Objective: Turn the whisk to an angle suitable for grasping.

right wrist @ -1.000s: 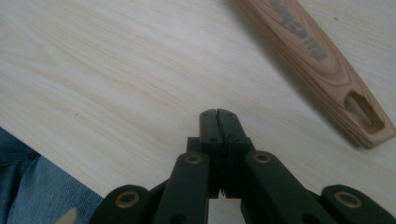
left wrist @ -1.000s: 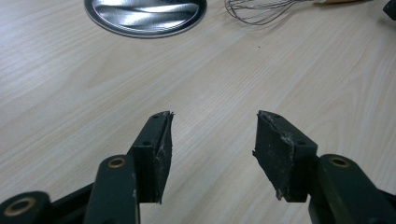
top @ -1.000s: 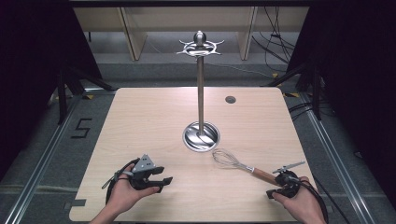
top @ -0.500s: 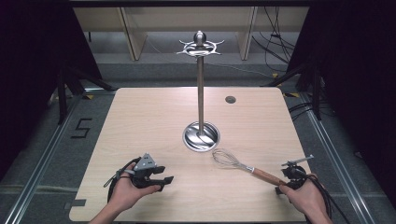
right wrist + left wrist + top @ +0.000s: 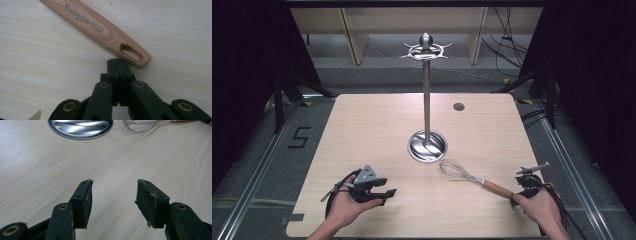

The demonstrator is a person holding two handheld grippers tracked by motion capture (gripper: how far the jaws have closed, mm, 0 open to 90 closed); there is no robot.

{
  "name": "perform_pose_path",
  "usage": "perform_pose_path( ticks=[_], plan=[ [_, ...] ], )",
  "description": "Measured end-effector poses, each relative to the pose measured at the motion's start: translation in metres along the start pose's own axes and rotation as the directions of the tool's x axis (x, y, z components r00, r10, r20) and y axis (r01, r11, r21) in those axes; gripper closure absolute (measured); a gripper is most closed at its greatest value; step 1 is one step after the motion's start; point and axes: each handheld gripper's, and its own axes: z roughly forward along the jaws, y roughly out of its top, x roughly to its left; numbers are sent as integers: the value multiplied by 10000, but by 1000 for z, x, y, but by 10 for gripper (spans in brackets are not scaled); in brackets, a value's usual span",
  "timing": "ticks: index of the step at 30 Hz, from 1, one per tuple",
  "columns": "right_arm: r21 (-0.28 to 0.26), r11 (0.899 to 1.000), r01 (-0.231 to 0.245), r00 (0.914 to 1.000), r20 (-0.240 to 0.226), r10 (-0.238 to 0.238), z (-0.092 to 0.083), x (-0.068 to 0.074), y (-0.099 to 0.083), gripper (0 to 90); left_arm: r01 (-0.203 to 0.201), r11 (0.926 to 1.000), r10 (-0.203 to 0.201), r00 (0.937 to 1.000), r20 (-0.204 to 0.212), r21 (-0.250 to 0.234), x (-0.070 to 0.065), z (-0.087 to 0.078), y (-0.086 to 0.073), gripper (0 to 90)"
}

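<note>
On the near right part of the table [image 5: 362, 125] lies a whisk [image 5: 472, 177]. Its wire end points left and far, toward the round base of a tall metal stand [image 5: 427, 145]. Its wooden handle [image 5: 97, 27] points near and right, and the tip of the handle sits just beside the right gripper [image 5: 526, 181]. In the right gripper view, the two black jaws are pressed tight together with nothing between them, and they sit right next to the handle's end with the hole. I cannot tell if they touch it. The left gripper [image 5: 379, 192] is near the left side, well apart from the whisk. Its jaws stand wide apart and hold nothing.
</note>
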Motion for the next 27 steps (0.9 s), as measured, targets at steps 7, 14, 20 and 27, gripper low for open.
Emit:
perform_pose_path(
  ticks=[7,14,20,27],
  plan=[
    [-15,10000,0,9990,455,0,2,-8,12,900,13,10000,-13,10000,17,50,2,1,0,458],
    [-315,9920,-1226,9910,512,1241,4,-6,44,900,24,10000,-25,10000,30,70,2,1,0,458],
    [-547,9967,-604,9947,803,647,6,-12,76,900,23,10000,-23,10000,37,86,1,1,0,458],
    [-1167,9923,-407,9950,857,508,8,-10,102,900,-19,9999,18,10000,94,129,2,1,0,458]
  ],
)
